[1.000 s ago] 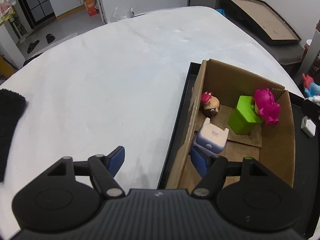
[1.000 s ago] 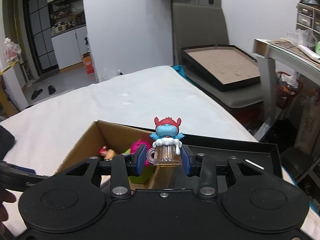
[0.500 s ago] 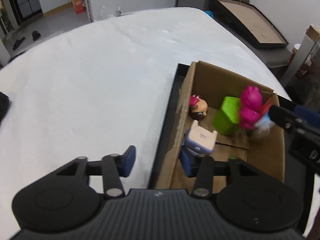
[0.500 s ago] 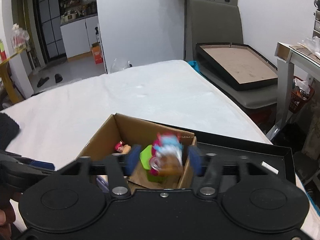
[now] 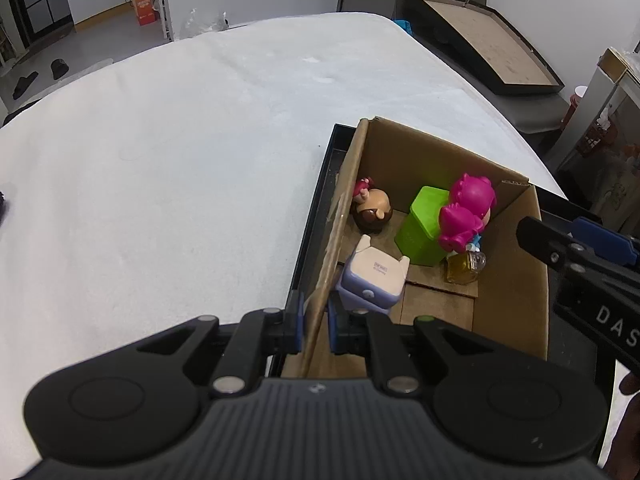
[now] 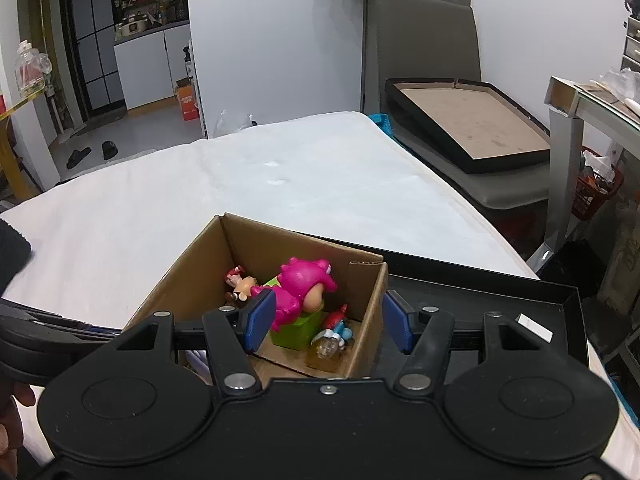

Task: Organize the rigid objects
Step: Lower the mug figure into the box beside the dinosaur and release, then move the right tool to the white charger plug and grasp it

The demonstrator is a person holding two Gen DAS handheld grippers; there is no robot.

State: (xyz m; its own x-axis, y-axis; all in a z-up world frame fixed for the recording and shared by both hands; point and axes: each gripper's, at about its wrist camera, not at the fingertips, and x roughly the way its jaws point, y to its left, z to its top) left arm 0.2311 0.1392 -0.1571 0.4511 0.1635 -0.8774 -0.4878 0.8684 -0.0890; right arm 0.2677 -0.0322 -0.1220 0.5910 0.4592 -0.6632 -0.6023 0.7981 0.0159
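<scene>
1. Now, L gripper (image 5: 313, 326): pads drawn together on the left wall of the cardboard box (image 5: 516, 280), one pad outside, one inside; it pins the wall edge-on. Judgement: it steadies the box.
2. R gripper (image 6: 328, 326): jaws spread wide, nothing between them; it hovers over the box's right wall, w/ one pad inside the box and one outside.
3. Box sits in a black tray (image 5: 316, 216) on the white table (image 5: 160, 180). Corrugated wall: light, stiff along its height, flexes if squeezed hard. Judgement: pinch low and near a corner, else the wall bows.
4. Contents, all inside the box:
 - beer-mug figure (image 6: 328, 344), blue/red top w/ amber translucent mug, lying tipped in the near right corner, touching the green block (image 5: 424, 228). Judgement: hard plastic, light, glossy so prob. slippery; grip across the mug body, not the thin handle.
 - pink figure (image 6: 300, 292) leaning on top of the green block; round head, rolls easily. Judgement: take at the torso.
 - brown-haired figure (image 5: 370, 210) against the left wall, on its side.
 - white-lilac figure (image 5: 374, 276), base up, just beside the L pads.
5. Small white piece (image 6: 534, 326) lies apart on the tray, outside the box; what it is, cannot tell.
6. Judgement: toys rigid, no crush risk; main hazard is toppling the stacked pink one.
</scene>
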